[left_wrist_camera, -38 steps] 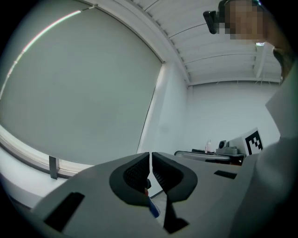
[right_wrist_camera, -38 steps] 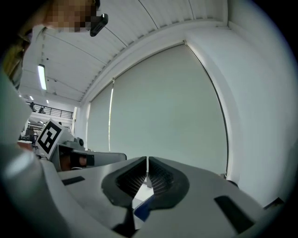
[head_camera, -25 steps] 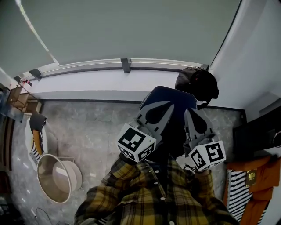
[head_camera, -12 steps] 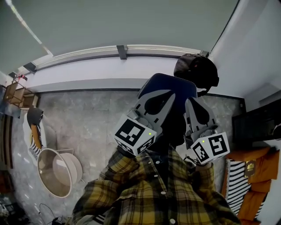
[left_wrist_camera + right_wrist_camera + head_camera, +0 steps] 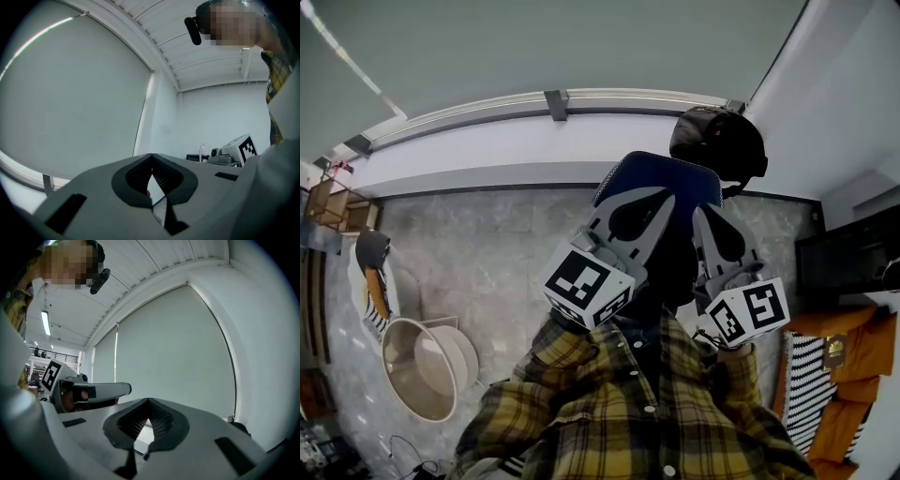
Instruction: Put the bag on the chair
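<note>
Grey floor [image 5: 506,253] below: I am holding left hand-held gripper [image 5: 151,154] and right hand-held gripper [image 5: 148,400] clenched, empty, level over blue chair [image 5: 661,169], seemingly idling.

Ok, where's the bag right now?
In the head view, upper right: the black bag lies just beyond the blue chair, close to the wall.

Dark blue shape [image 5: 661,169] partly hidden, unidentifiable
</note>
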### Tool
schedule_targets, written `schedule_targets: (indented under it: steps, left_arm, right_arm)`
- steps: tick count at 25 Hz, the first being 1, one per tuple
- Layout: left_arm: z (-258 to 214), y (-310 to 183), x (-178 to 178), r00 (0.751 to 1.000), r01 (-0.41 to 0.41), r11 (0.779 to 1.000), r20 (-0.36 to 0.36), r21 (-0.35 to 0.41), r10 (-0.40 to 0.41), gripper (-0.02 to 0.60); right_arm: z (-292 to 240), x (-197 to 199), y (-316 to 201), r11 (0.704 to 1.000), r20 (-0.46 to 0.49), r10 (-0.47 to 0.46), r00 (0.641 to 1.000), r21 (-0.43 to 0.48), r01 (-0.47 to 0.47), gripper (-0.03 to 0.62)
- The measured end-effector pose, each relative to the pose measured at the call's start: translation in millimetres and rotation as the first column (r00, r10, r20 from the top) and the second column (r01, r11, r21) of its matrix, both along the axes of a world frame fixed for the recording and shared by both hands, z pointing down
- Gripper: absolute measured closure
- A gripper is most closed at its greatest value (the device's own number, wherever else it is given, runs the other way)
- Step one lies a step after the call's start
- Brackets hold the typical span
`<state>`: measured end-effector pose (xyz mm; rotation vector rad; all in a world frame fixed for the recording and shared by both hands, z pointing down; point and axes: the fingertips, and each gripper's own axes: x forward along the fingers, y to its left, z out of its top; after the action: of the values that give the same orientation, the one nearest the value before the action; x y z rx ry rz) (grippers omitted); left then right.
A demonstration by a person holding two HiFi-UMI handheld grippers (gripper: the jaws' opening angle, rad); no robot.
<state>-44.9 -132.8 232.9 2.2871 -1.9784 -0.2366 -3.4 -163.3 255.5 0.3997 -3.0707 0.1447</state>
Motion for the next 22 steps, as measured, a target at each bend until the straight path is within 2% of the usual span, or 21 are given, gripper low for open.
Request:
schedule_targets:
  steps: [22]
  left_arm:
    - [7,-5,-5,1.000,0.004,1.000,0.001,-0.024,-0.004,0.563]
  right_arm:
    - [15,-4,-7,1.000,-0.037,-0.008,0.999,-0.024,0.007,0.579]
